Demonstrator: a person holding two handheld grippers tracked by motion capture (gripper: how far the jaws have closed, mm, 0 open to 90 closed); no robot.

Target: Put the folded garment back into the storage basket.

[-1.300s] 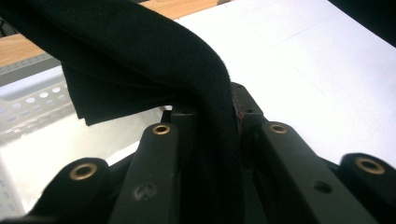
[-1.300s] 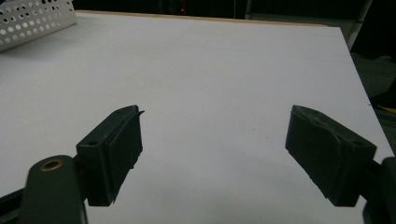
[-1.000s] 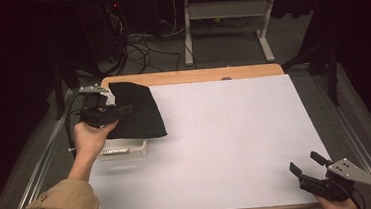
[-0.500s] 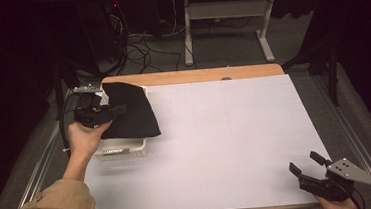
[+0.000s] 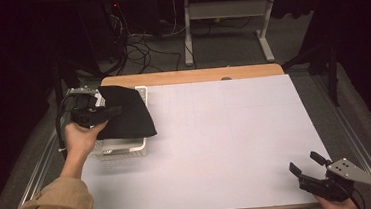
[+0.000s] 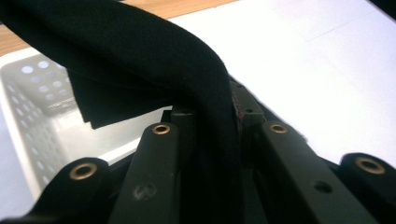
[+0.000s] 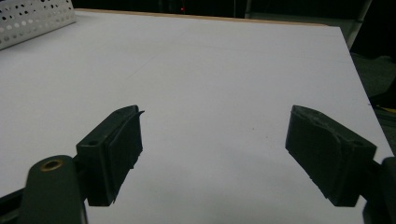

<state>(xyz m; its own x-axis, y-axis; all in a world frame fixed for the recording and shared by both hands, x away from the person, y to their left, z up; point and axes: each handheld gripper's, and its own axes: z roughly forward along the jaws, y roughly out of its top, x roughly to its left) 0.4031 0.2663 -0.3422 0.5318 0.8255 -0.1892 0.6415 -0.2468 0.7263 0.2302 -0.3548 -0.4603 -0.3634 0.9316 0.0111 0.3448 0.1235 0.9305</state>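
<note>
A black cloth [image 5: 130,117] hangs folded over a white perforated basket [image 5: 122,150] at the table's left side. My left gripper [image 5: 108,111] is shut on the cloth's edge, held level just above the basket. In the left gripper view the cloth [image 6: 140,46] runs as a thick fold between the jaws of that gripper [image 6: 212,116], with the basket's inside [image 6: 28,107] below it. My right gripper [image 5: 304,161] rests at the table's near right corner, open. In the right gripper view that gripper [image 7: 215,140] has nothing between its jaws.
A white sheet [image 5: 226,131] covers the tabletop, with a wooden strip [image 5: 191,76] along its far edge. The basket's corner [image 7: 32,18] is at the far left in the right gripper view. Metal rails run along both sides of the table; cables and a stand's legs lie beyond.
The left hand has drawn the cloth a little left and down over the basket. The cloth has gone from spread out to a narrower fold. The right gripper has kept still.
</note>
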